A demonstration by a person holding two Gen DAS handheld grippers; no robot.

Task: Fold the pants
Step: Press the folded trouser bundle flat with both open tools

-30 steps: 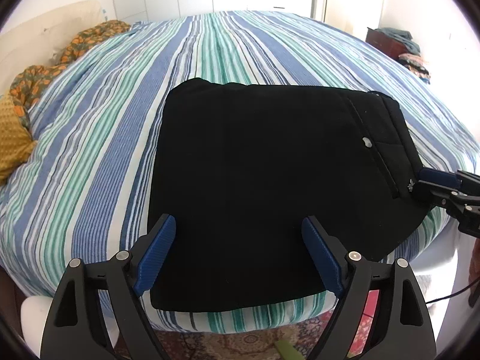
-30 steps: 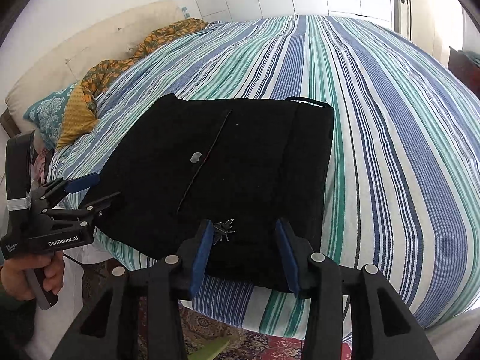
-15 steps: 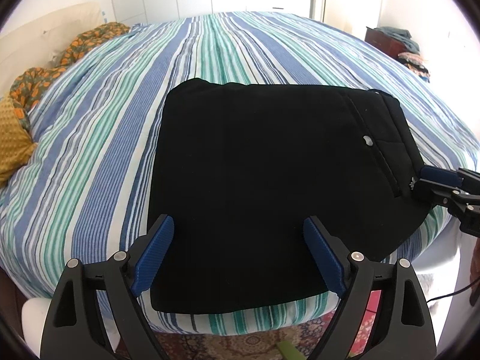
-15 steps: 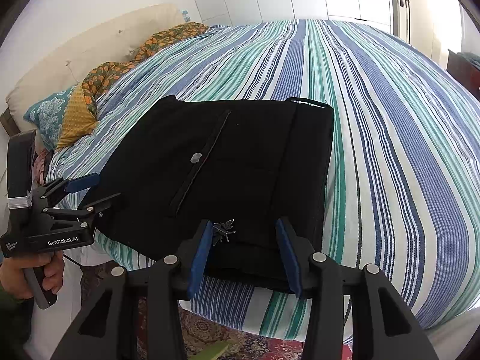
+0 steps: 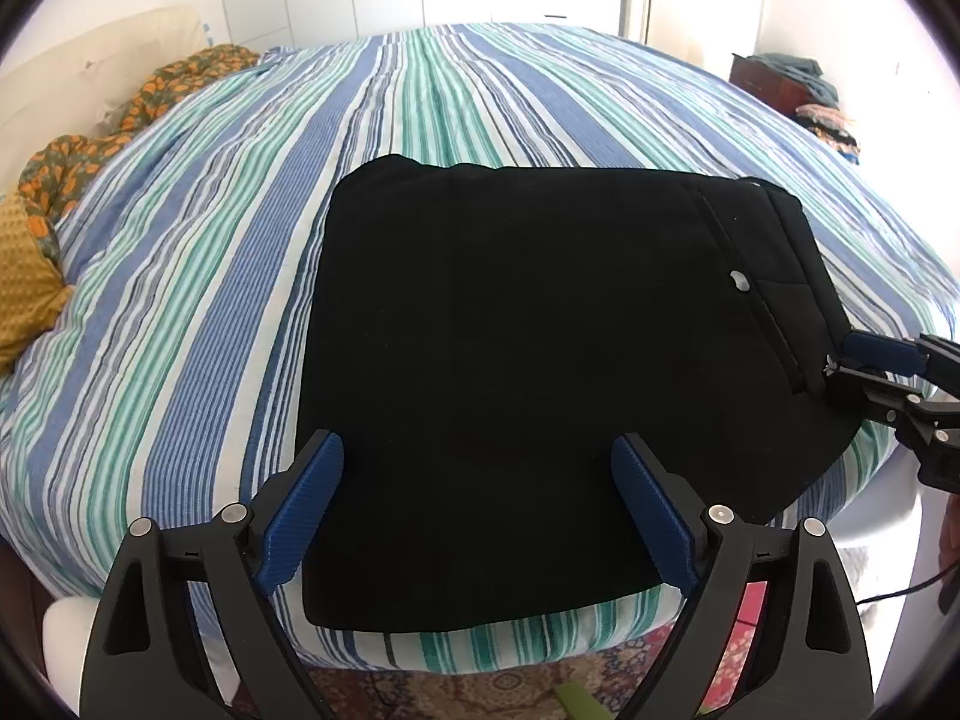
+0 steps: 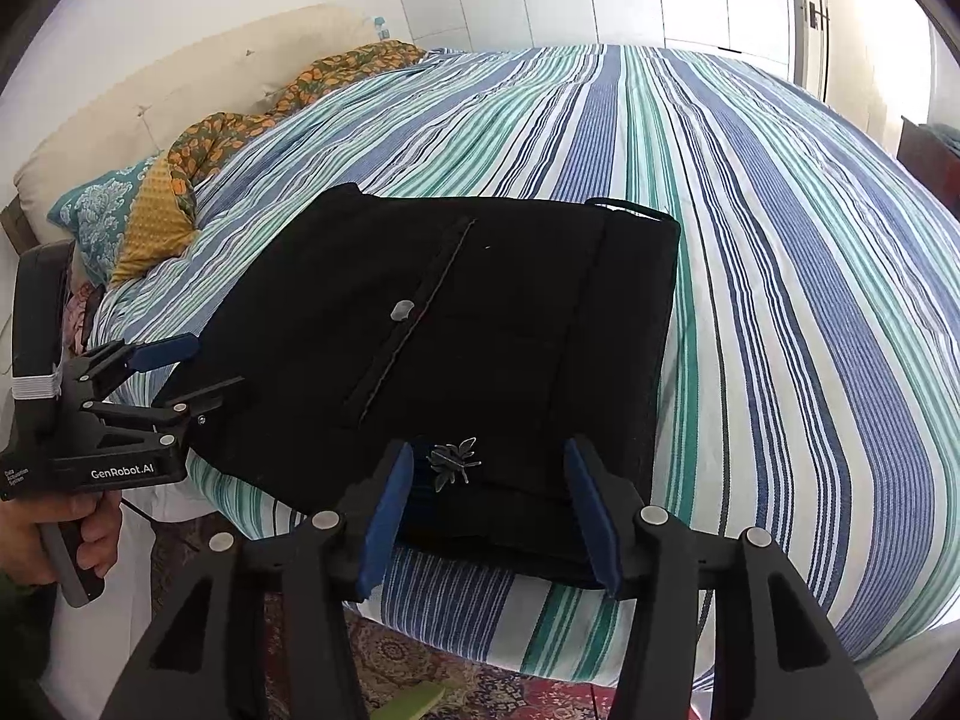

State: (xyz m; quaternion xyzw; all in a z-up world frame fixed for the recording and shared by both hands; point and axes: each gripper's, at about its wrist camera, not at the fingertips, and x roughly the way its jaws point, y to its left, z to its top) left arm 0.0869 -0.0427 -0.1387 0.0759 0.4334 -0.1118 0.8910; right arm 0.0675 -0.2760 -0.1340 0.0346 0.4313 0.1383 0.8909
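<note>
The black pants (image 5: 540, 330) lie folded into a flat rectangle on the striped bed (image 5: 180, 300), close to its near edge. My left gripper (image 5: 477, 447) hovers over the near hem side; its jaws are wide and opening, with nothing pressed between them. In the right wrist view the pants (image 6: 480, 300) show a grey button (image 6: 401, 310) and a metal zipper charm (image 6: 453, 462). My right gripper (image 6: 489, 450) straddles the near waistband edge beside the charm; its jaws are opening and the pads stand off the cloth. Each gripper shows in the other view: left gripper (image 6: 210, 366), right gripper (image 5: 840, 355).
Patterned pillows (image 6: 156, 210) and a cream headboard (image 6: 198, 78) are at the far left of the bed. A dark dresser (image 5: 774, 78) with clothes stands at the back right. A patterned rug (image 6: 408, 660) covers the floor below. A hand (image 6: 72, 534) holds the left gripper's handle.
The right gripper's jaws have spread apart around the waistband edge. The left jaws have widened slightly. The pants and both hands stay where they were.
</note>
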